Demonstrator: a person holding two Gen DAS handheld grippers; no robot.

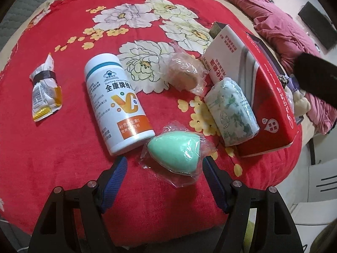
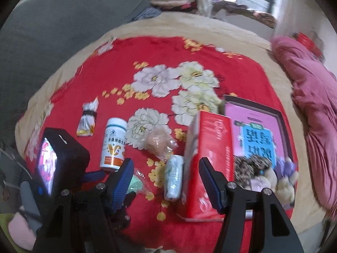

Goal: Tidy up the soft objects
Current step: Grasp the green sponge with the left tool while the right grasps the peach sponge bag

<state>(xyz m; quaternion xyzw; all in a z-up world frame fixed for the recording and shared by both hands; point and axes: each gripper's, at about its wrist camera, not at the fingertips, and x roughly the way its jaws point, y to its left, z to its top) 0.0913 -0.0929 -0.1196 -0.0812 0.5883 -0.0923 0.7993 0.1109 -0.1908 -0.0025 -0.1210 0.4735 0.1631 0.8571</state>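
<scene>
Left gripper [image 1: 164,164] hangs with its jaws apart and nothing clamped, the bagged mint-green makeup sponge [image 1: 175,154] lying on the red floral blanket [image 1: 63,147] right between the two blue pads, the white vitamin C bottle [image 1: 118,103] just past the left one. Beyond the jaws sit a bagged beige sponge [image 1: 185,74], a floral tissue pack [image 1: 231,111] against the red box [image 1: 271,105], and a crumpled snack wrapper [image 1: 45,88] well off left. Right gripper [image 2: 166,168], jaws also wide with nothing held, frames the tissue pack and the red box's near face, with plush toys [image 2: 263,177] just outside its right pad.
</scene>
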